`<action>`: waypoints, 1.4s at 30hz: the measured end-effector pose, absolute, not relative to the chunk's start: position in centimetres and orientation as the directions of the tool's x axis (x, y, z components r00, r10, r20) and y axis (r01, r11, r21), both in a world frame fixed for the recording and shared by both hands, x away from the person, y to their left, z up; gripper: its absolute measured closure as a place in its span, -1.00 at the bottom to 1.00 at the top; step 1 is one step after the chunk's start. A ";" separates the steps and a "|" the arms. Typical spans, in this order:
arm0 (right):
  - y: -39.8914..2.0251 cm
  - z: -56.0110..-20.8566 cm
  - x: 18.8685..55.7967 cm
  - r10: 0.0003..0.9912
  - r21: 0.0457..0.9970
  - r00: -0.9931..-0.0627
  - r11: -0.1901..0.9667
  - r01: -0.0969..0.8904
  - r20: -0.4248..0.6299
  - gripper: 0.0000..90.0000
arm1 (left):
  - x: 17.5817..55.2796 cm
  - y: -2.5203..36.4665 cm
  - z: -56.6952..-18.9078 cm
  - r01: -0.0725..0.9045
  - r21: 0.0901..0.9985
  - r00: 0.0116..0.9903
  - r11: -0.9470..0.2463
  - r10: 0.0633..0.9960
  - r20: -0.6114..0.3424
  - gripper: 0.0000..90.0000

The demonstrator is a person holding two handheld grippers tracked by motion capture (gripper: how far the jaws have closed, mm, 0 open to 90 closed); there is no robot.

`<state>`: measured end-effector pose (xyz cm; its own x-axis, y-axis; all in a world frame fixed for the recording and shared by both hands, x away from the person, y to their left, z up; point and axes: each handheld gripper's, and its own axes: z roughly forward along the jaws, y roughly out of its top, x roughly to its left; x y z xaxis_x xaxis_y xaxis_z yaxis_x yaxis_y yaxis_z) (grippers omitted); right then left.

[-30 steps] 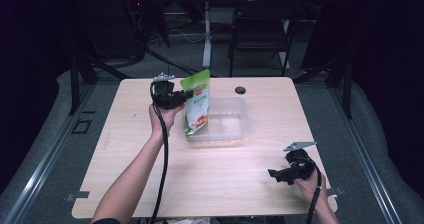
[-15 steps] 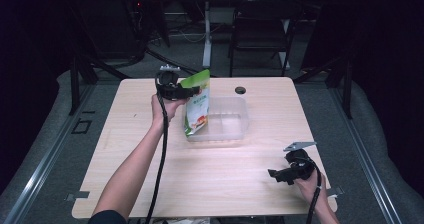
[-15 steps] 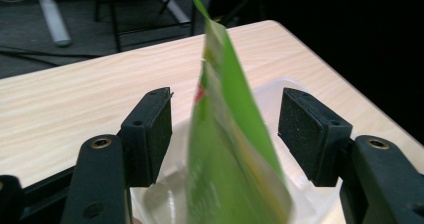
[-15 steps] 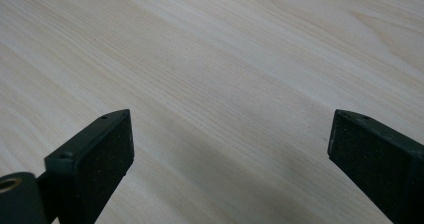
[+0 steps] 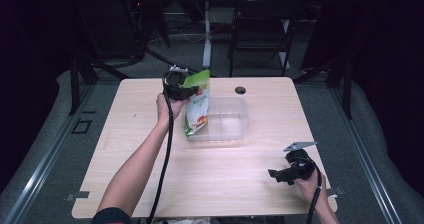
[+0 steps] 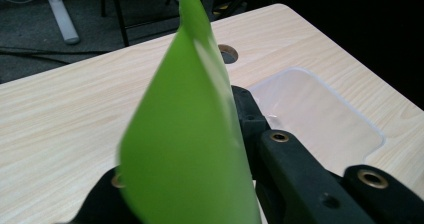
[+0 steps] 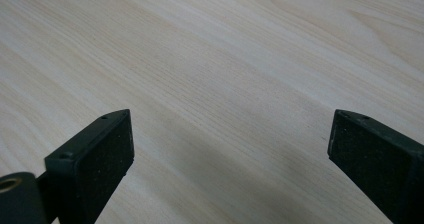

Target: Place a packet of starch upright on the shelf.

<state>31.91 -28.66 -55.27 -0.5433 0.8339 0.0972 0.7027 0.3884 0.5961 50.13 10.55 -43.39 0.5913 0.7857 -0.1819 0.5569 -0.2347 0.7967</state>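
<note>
The left gripper (image 5: 181,89) is pinching the top edge of a green pouch (image 5: 197,104), its two black jaws pressing against either face of the thin film, as the left gripper view makes plain: the bright green sheet (image 6: 192,139) is rising between them, bowed and narrowing to a point at the top. The jaws have just been closing, with the pouch between them, and are now sitting tight on it. The person's left hand (image 5: 167,106) is carrying the gripper above the far left part of the table (image 5: 150,184), with the black cable trailing back along the forearm toward the near edge. The pouch is hanging down from the grip, its printed lower half dipping into the left end of a clear plastic tray (image 5: 232,121), which is lying flat on the table near the middle of its far side; whether the bottom of the pouch is touching the tray floor I cannot tell. Just beyond the tray a small round hole (image 5: 240,90) is showing in the tabletop. Well apart from all this, at the near right corner, the right gripper (image 5: 280,174) is resting low over the bare wood in the person's right hand (image 5: 310,184), its jaws standing wide apart with nothing between them.
</note>
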 end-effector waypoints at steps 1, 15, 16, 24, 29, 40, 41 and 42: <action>-28.7 -55.3 31.9 0.834 0.597 -0.544 0.389 0.701 0.096 -0.91 | 50.1 10.6 -43.4 0.557 0.799 0.592 -0.228 0.784 -0.188 0.99; -28.7 -55.2 31.9 0.836 0.598 -0.542 0.389 0.701 0.091 -0.91 | 48.3 10.7 -42.8 0.468 0.861 0.605 -0.199 0.782 -0.148 0.99; -28.7 -55.2 31.9 0.836 0.598 -0.542 0.389 0.701 0.091 -0.91 | 48.2 10.7 -42.9 0.455 0.871 0.599 -0.184 0.787 -0.147 0.99; -28.6 -55.3 31.9 0.836 0.591 -0.541 0.390 0.706 0.095 -0.91 | 47.8 11.2 -43.9 0.418 0.899 0.586 -0.128 0.794 -0.160 0.99; -28.6 -55.3 31.9 0.837 0.591 -0.539 0.389 0.707 0.095 -0.91 | 47.8 11.3 -44.7 0.432 0.893 0.585 -0.127 0.793 -0.170 0.99; -28.6 -55.3 31.9 0.832 0.588 -0.546 0.394 0.707 0.099 -0.91 | 47.0 11.4 -44.9 0.430 0.885 0.589 -0.180 0.798 -0.124 0.96; -28.6 -55.3 31.9 0.832 0.589 -0.545 0.393 0.707 0.099 -0.91 | 46.9 11.4 -44.9 0.431 0.883 0.585 -0.184 0.802 -0.119 0.96; -28.6 -55.3 31.9 0.832 0.588 -0.546 0.394 0.707 0.099 -0.91 | 46.8 11.5 -44.9 0.431 0.883 0.583 -0.186 0.804 -0.115 0.96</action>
<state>31.93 -28.60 -55.29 -0.5462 0.8317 0.0994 0.7067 0.3938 0.5878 46.78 11.48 -44.93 0.5831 0.8042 -0.1151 0.4314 -0.1864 0.8827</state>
